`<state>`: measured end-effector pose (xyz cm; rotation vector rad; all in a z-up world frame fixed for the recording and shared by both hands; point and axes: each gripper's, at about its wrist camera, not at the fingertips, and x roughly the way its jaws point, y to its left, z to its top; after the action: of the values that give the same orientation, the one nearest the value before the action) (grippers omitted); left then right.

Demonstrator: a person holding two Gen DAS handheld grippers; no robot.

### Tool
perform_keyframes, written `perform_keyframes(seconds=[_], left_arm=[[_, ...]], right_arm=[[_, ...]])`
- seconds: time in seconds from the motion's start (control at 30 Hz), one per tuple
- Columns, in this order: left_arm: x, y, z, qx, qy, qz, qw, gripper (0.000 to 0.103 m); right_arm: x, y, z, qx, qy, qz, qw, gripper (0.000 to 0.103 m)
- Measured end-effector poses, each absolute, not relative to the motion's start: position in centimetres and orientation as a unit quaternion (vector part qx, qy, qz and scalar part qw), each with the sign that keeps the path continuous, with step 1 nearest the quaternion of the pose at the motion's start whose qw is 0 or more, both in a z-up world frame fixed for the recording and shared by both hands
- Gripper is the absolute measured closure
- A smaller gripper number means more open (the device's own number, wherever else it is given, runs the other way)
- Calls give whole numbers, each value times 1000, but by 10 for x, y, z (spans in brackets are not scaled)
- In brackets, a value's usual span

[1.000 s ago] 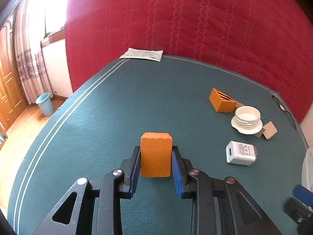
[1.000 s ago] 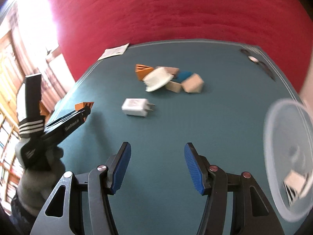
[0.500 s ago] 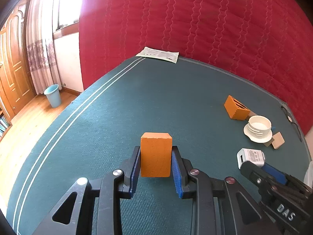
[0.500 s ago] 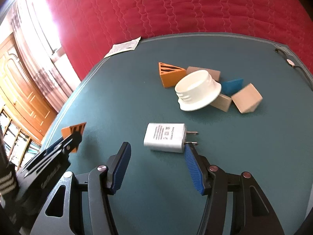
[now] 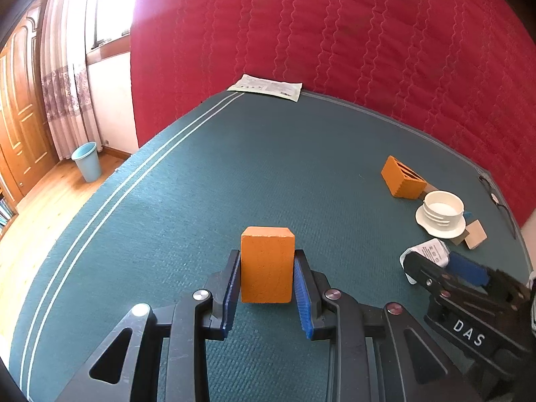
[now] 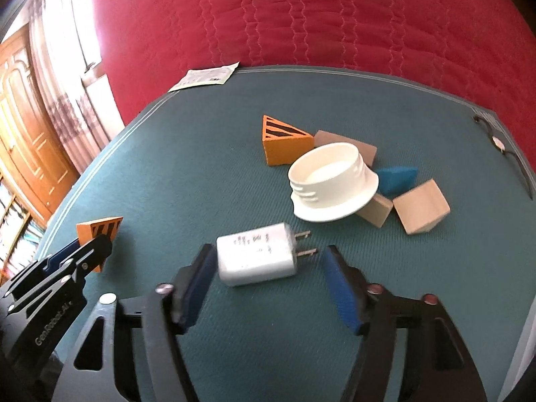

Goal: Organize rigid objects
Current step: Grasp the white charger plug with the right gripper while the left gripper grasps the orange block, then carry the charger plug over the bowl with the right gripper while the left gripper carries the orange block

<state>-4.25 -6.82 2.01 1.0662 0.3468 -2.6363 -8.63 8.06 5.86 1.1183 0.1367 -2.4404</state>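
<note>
Blue bin [image 5: 87, 161], paper sheet [image 5: 266, 86]

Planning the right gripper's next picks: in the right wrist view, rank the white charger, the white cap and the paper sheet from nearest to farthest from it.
1. White charger: between the open right gripper pads, untouched.
2. White cap: just beyond, among the blocks.
3. Paper sheet: far left edge, by the red quilt.

Orange block [image 5: 267, 268], white charger [image 6: 256, 258]

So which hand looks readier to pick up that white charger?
The right. Its tool is open with the charger lying between its fingers, untouched. The left tool is already shut on an orange block.
</note>
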Motion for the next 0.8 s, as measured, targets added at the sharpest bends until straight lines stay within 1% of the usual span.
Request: perform_keyframes(seconds=[0.17, 0.23, 0.27, 0.43, 0.8], left_arm=[[-44, -69, 19, 372, 122, -910, 135, 72], [-44, -69, 19, 372, 121, -911, 133, 72], [-44, -69, 19, 372, 121, -911, 132, 72], [-43, -66, 20, 370, 120, -913, 125, 72], [-41, -59, 23, 366, 114, -917, 111, 72]], right_arm=[[-95, 80, 57, 403, 54, -883, 234, 32], [-93, 79, 57, 399, 58, -884, 236, 37], [-92, 79, 57, 397, 60, -884, 239, 42], [-85, 79, 57, 393, 62, -885, 242, 42], [-50, 104, 59, 388, 35, -892, 230, 42]])
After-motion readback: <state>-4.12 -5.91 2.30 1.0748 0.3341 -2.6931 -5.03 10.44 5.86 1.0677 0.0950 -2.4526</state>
